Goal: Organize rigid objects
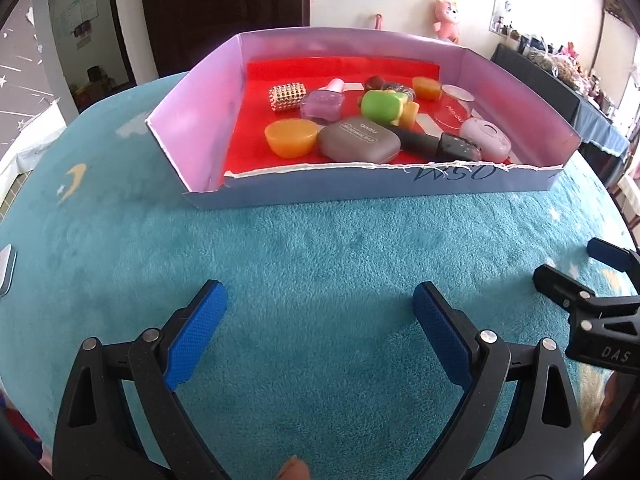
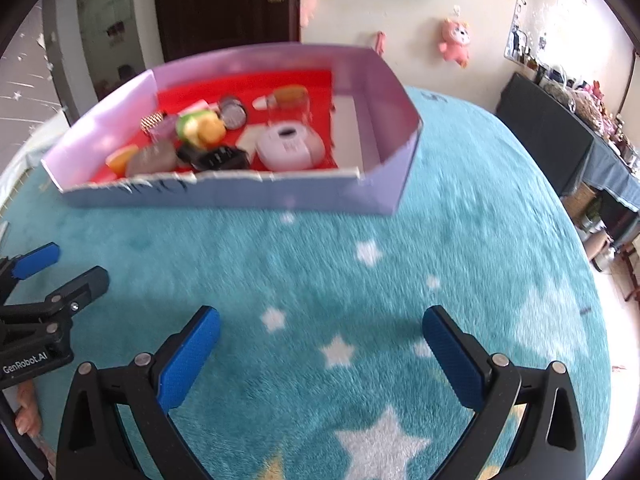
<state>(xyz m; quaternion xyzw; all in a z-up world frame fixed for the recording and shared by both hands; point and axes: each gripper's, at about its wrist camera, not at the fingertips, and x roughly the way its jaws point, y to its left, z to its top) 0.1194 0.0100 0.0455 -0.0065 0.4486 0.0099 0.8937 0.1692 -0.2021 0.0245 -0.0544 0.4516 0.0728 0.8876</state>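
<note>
Two grippers hang low over the teal blanket (image 1: 320, 248), both with nothing in them. The left gripper (image 1: 320, 340) has its blue fingers (image 1: 196, 336) spread wide, bare plush between them; the right gripper (image 2: 320, 356) shows the same wide gap over the star print. Each appears at the edge of the other's view, so they sit side by side, well short of the box (image 1: 400, 188), probably drawn back to give both cameras a view of the whole load.

No loose item shows on the blanket between the grippers and the box, so the sorting looks finished or close to it, as far as these views reach.

Beyond that bare stretch the shallow box rests on the blanket, its torn front wall lowest, which gives easy entry from the near side. On its red liner (image 1: 280, 68) the rigid objects lie bunched toward the middle and right. Nearest the front wall are an orange cup (image 1: 292, 138), a grey case (image 1: 358, 140), a black block (image 1: 460, 146) and a pale pink case (image 1: 486, 138). Behind these sit a green toy (image 1: 380, 106) and a purple nail-polish bottle (image 1: 324, 102), with a gold bead block (image 1: 286, 96) to their left. A clear jar (image 1: 454, 108) and a second orange piece (image 1: 426, 88) stand farther back.

Some pieces touch or lean on one another, so they seem dropped in rather than lined up. The left part of the liner is bare, with room for more. The right view is motion-blurred, so finer detail there cannot be read.
</note>
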